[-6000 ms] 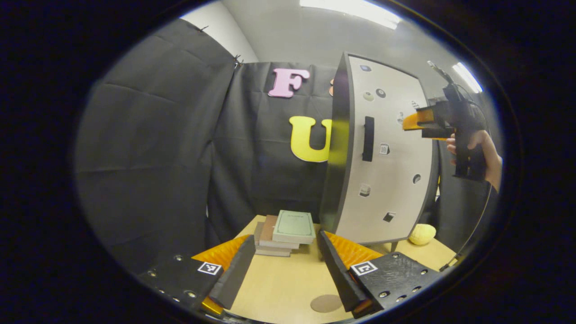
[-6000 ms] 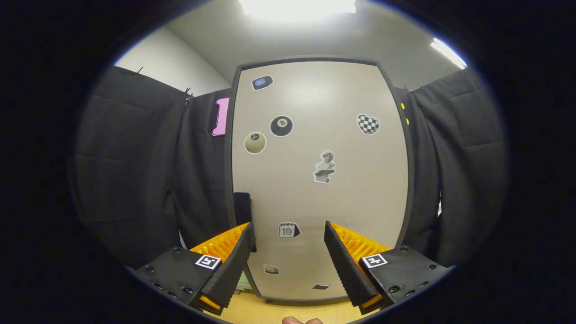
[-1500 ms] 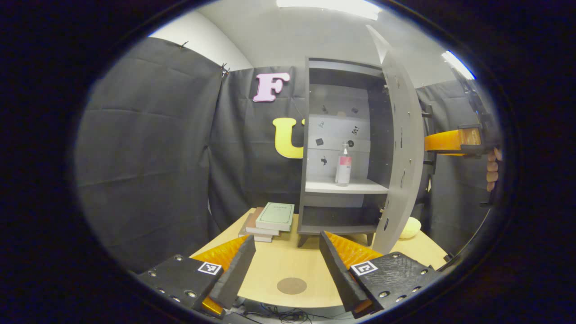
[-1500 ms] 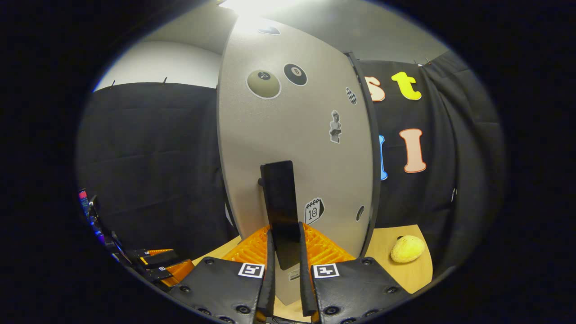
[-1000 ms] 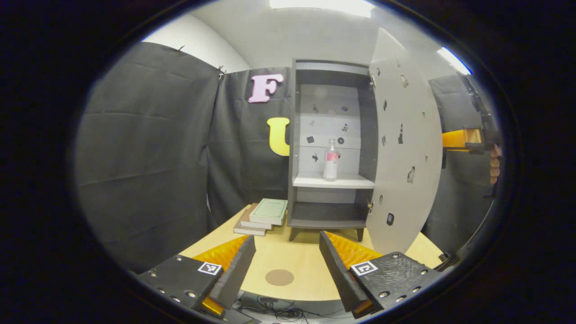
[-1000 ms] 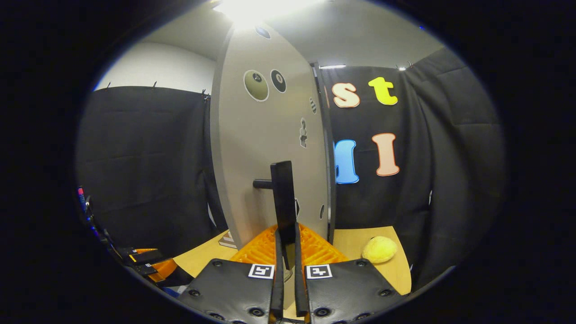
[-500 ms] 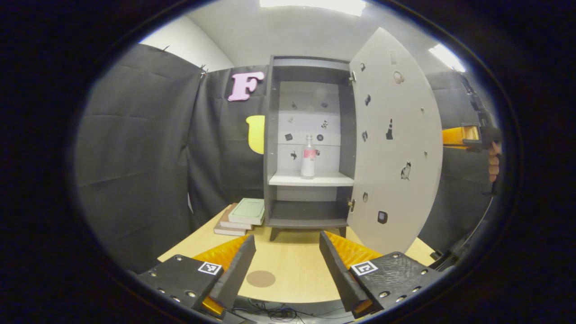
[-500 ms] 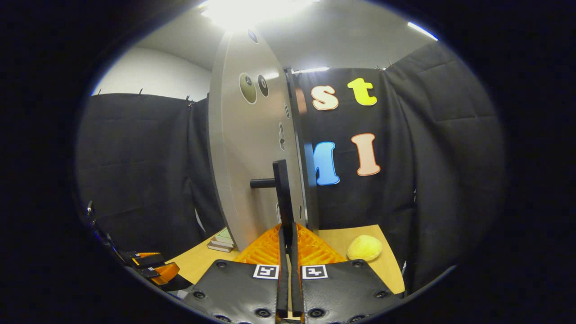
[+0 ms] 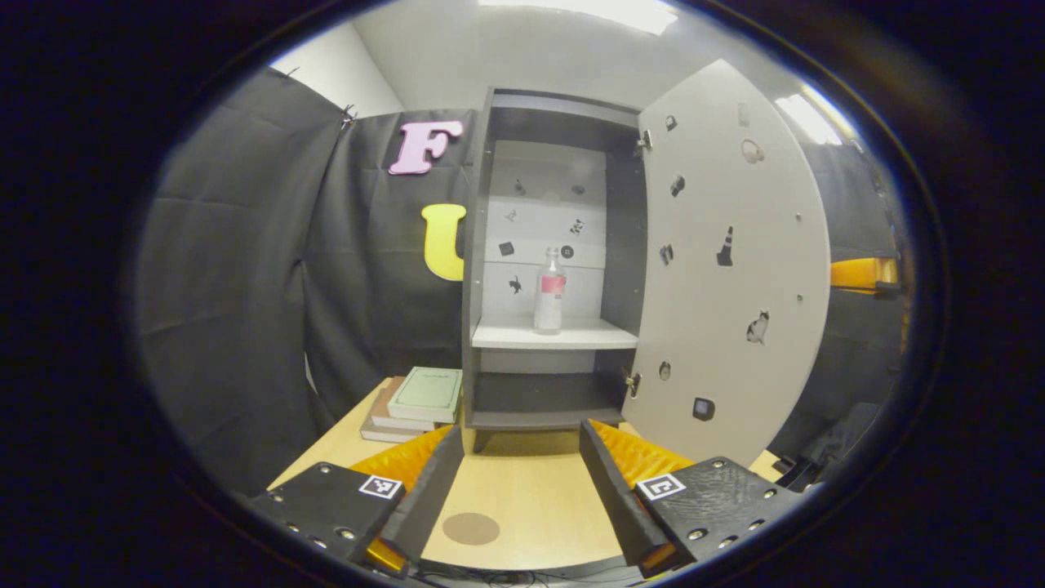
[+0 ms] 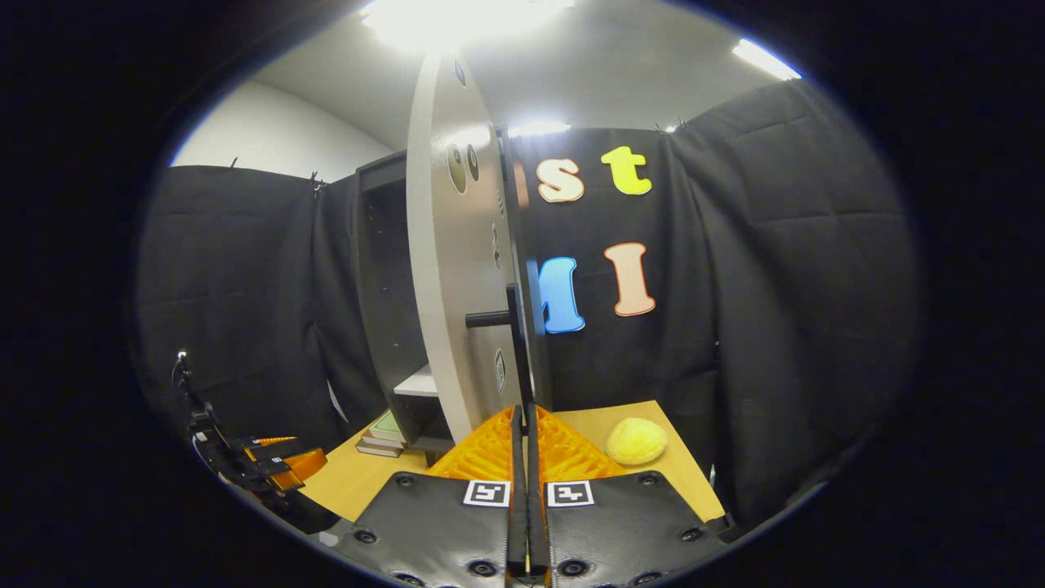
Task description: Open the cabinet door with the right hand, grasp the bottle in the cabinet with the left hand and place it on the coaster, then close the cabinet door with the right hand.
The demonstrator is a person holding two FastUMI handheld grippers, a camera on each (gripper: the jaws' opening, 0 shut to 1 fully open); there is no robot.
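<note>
Bottle [image 9: 550,290] upright on cabinet shelf [image 9: 555,334], door [image 9: 727,269] swung open | left gripper [image 9: 514,482] fingers wide above worktop [image 9: 522,490], coaster [image 9: 471,528] near | right gripper [image 10: 522,490] fingers clamped on handle [image 10: 516,343] | likely light, slick, tippy; grip mid-body

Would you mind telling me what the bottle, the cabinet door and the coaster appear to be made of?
Bottle: probably clear plastic, possibly glass; the shelf's back wall shows through it, and it carries a pink label.
Cabinet door: likely laminated board with a matte, pale grey face, a flat thin panel dotted with stickers.
Coaster: a thin brown matte disc, perhaps cork or leather; too small to tell.
</note>
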